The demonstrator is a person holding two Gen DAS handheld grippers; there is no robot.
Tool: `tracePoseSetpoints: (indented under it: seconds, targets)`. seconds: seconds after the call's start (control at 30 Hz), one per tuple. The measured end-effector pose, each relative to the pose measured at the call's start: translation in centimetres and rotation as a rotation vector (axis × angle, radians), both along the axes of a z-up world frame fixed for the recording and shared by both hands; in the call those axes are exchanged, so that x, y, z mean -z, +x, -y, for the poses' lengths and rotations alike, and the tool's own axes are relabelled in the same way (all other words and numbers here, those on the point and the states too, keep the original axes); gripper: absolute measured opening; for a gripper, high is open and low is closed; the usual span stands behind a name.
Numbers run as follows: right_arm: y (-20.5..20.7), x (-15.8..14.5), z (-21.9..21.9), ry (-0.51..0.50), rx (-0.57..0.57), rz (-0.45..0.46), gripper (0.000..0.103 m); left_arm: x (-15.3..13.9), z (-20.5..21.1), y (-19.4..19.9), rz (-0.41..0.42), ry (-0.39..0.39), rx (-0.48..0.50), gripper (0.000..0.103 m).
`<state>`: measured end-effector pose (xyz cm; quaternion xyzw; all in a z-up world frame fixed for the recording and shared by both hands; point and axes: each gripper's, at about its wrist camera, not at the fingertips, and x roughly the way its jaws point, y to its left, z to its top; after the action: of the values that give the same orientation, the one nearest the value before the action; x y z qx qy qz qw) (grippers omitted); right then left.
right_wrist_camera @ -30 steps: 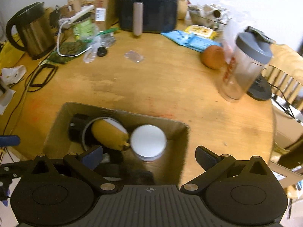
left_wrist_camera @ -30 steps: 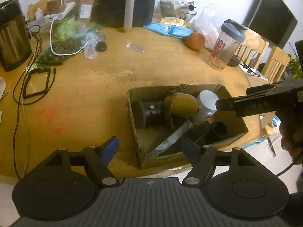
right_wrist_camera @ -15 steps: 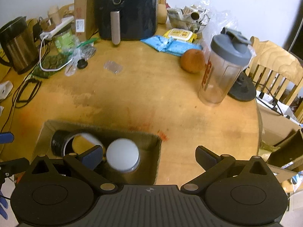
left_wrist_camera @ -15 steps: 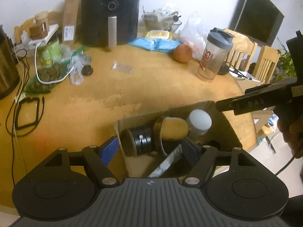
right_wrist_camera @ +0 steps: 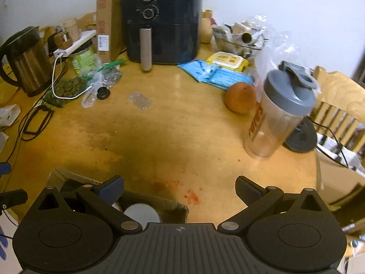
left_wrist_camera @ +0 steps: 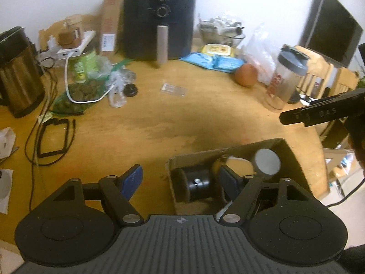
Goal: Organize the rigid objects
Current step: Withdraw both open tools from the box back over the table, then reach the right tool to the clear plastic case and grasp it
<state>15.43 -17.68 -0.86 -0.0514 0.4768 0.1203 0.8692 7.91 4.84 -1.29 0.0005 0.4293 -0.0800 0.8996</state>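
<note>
L gripper [left_wrist_camera: 181,179]: my jaws wide apart, empty.
R gripper [right_wrist_camera: 180,188]: jaws wide apart too, nothing betw. fingers.

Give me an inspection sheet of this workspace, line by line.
Surface: round wooden table, worn and stained, red marks near the box.
Job's things: cardboard box at the near edge holds a white-lidded jar, a black cylinder and a yellow-brown object.
Clutter: air fryer, kettle, shaker bottle, orange, blue packets, bagged food.
Grippers: left gripper open and empty; right gripper open and empty.
Cables: white cable; black cable loop.
Surroundings: wooden chair, dark screen.
</note>
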Motion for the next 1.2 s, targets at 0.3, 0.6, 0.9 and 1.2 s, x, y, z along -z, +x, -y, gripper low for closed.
tracePoseSetpoints:
  seconds: [0.3, 0.6, 0.9, 1.2]
  targets:
    - [4.0, 0.7, 0.7, -0.002, -0.129, -0.014, 0.103, 0.4, 0.2, 1.1, -0.029, 0.0, -0.054, 0.073]
    - [8.4, 2.7, -0.6, -0.002, -0.267, -0.003, 0.103, 0.6, 0.8, 2.3, -0.088, -0.036, -0.117, 0.073]
    - [11.6, 3.9, -3.0, 0.018, -0.372, -0.019, 0.103, 0.5, 1.3, 3.1, -0.106, -0.025, -0.178, 0.073]
    - [14.7, 6.2, -4.9, 0.053, -0.379, -0.12, 0.103, 0.2, 1.0, 3.6, -0.107, -0.005, -0.245, 0.073]
